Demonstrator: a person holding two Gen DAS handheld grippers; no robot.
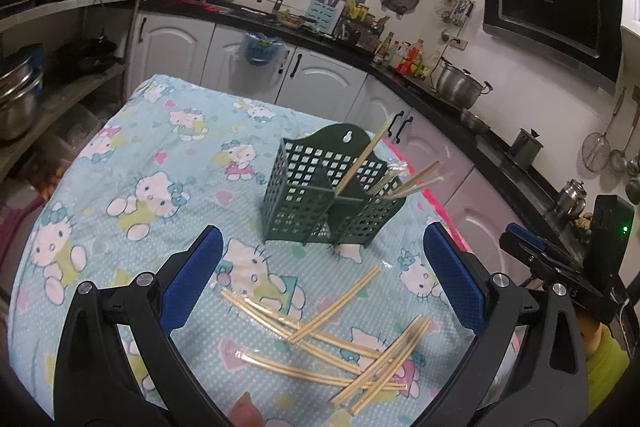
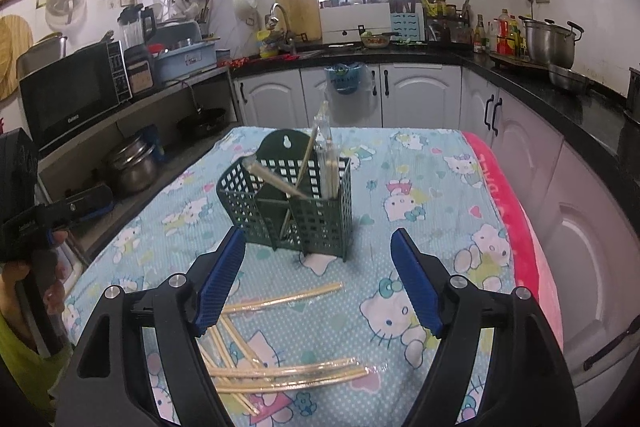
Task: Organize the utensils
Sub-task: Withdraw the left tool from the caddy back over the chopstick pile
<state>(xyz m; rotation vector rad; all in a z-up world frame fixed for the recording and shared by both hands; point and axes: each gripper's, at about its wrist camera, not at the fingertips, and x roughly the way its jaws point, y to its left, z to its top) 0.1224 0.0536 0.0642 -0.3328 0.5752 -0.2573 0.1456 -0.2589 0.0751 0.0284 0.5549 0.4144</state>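
Mid-task: a few wrapped chopsticks already stand in the green holder, most in its right compartment, one leaning across the divider. The loose chopsticks lie scattered on the cartoon-print cloth covering the surface, near the holder on the camera side. Left tongs apart, empty, hovering above the pile. Right tongs apart too, nothing between them, pile lying below and to their left. Judged step: reaching for the next pick. Next move calls for lowering onto one pair, clamping it, then dropping it upright into the holder.

Loose chopsticks partly hidden behind right gripper finger; count unclear.
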